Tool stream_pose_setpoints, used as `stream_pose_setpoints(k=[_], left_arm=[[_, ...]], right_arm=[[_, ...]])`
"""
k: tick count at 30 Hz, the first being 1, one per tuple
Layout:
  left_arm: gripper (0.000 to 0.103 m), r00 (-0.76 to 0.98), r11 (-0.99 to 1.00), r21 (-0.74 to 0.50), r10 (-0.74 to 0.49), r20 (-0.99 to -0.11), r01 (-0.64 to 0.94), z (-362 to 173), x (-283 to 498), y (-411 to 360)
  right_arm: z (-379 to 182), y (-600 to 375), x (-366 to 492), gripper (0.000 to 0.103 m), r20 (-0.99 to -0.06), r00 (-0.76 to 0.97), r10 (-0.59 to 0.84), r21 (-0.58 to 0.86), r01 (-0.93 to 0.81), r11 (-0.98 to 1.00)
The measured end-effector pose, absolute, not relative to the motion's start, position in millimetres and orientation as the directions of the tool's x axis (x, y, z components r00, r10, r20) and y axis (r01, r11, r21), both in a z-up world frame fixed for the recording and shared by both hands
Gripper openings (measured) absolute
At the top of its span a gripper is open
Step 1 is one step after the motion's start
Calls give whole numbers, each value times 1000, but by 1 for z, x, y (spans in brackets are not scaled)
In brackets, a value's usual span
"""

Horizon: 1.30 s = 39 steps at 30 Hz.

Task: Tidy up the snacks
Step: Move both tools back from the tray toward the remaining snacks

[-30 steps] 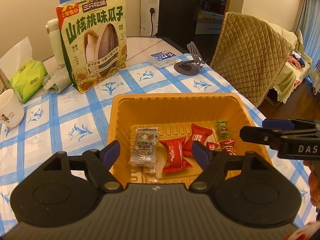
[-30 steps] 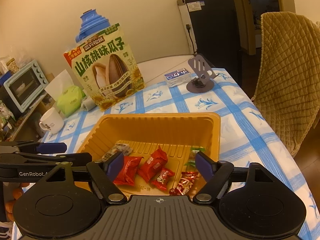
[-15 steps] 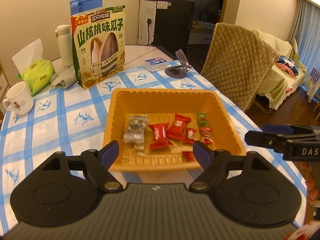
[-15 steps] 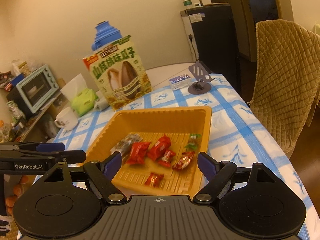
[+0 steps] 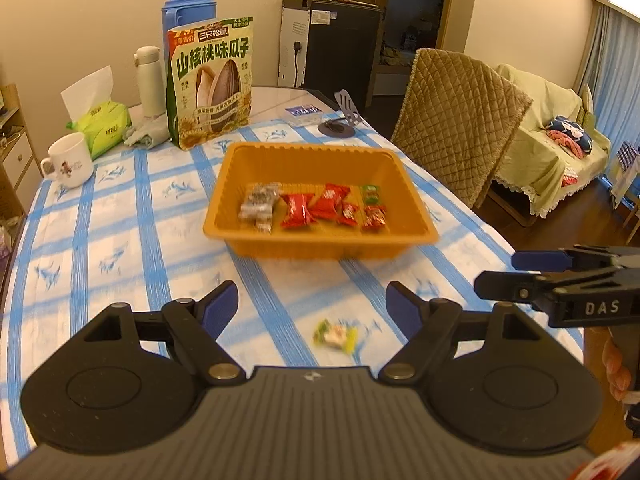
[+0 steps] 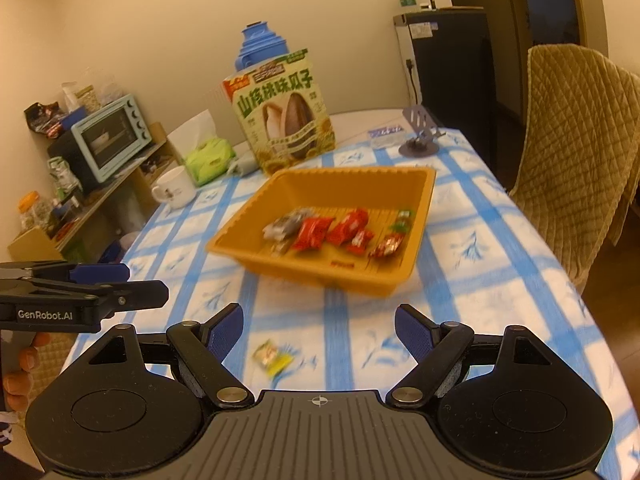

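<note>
An orange tray [image 5: 248, 184] [image 6: 424, 200] sits mid-table holding several wrapped snacks: a clear grey pack [image 5: 259, 204], red packs [image 5: 298, 210] [image 6: 312, 232] and small green and red sweets [image 5: 372, 194]. One yellow-green wrapped sweet [image 5: 335, 334] [image 6: 274, 356] lies loose on the cloth, near the table's front edge. My left gripper [image 5: 312, 306] is open and empty, with that sweet just below its fingertips. My right gripper [image 6: 318, 328] is open and empty too, the sweet near its left finger. Each gripper shows at the edge of the other's view.
A large sunflower-seed bag [image 5: 210, 80], blue thermos [image 5: 188, 12], white flask [image 5: 149, 80], green tissue pack [image 5: 102, 122], mug [image 5: 68, 160] and phone stand [image 5: 344, 114] line the table's far side. A quilted chair [image 5: 452, 120] stands right. A shelf with a toaster oven [image 6: 108, 140] stands left.
Both grippers have pulled back from over the tray toward the table's near edge. The tray now lies farther off, and the loose yellow-green sweet has come into view.
</note>
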State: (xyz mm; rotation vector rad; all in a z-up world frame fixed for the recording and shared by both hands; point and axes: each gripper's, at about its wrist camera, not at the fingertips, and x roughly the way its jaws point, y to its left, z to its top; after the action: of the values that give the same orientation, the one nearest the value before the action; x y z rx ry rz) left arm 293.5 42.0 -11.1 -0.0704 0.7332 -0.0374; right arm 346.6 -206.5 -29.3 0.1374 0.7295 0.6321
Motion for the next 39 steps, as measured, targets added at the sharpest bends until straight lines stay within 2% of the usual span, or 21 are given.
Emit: stream_pose_setpoints(k=[7,17,39], left_arm=[[79,728,999,-30,-35,-685,20,-17,249,25],[79,681,999,-36,-19,-732,-11,-38,214,19],[79,626,1000,29,23,-779,0,-72,201,15]], right_arm=[[-33,-211,313,83,-604,537,589,331,-503,798],[-48,-213,288,83,-654,482,583,326,-515,792],[-91,-201,271,83,-767,401,501,282,-491,824]])
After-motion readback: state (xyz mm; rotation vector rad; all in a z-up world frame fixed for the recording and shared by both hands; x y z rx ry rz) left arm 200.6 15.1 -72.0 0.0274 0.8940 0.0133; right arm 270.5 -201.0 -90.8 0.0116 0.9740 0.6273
